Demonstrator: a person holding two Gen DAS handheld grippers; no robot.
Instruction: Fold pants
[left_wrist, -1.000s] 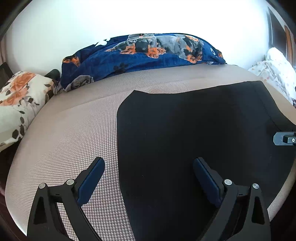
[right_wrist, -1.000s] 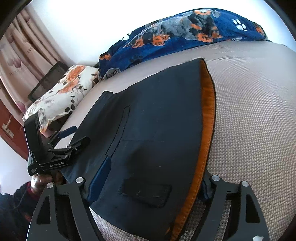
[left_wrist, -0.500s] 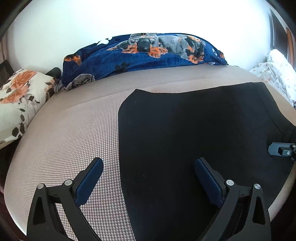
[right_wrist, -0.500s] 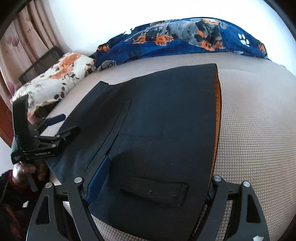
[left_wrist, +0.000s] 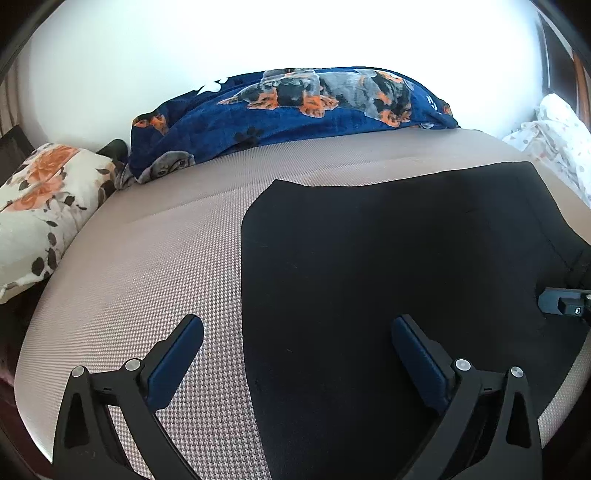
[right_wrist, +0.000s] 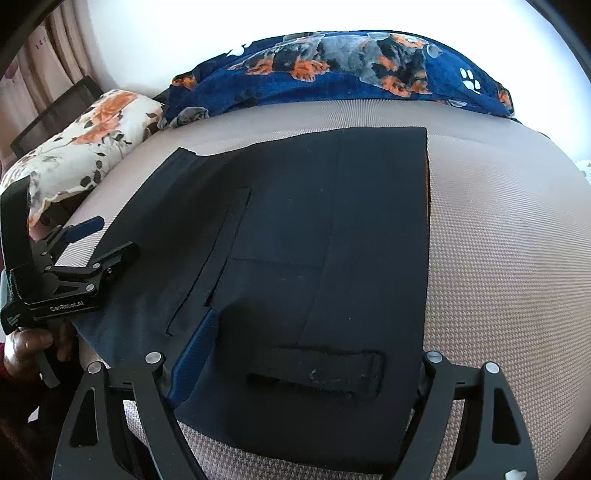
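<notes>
Left gripper (left_wrist: 295, 343): jaws spread wide, they've just been opening a touch more; nothing pinched. One finger hangs over the bare mattress, the other over the black cloth, straddling the pants' left edge.
Right gripper (right_wrist: 314, 365): jaws spread too, wide across the near end of the folded stack. The left blue pad (right_wrist: 194, 354) sits against the cloth, the other finger is hidden behind the fold edge, so I can't tell if it's actually squeezing anything. Looks more like letting go than gripping.
Pants (right_wrist: 314, 240): dark, lying flat and folded on the mattress (left_wrist: 147, 266) toward its near edge, pocket slit and belt loop (right_wrist: 314, 373) facing up, thin orange lining peeking along the right edge.
Step in hand: I'd guess settling this fold and lining up the next one. Do it well by keeping edges stacked, smoothing before lifting, and grabbing both layers at the corners so the lining doesn't slide out.
Pose: both grippers tilted down at the bed, side by side; a person's hand (right_wrist: 26, 350) grips the left one's handle by the mattress's near left edge.
Beyond: floral pillow (left_wrist: 40, 206) at the left, blue dog-print blanket (left_wrist: 295, 107) along the far edge.
</notes>
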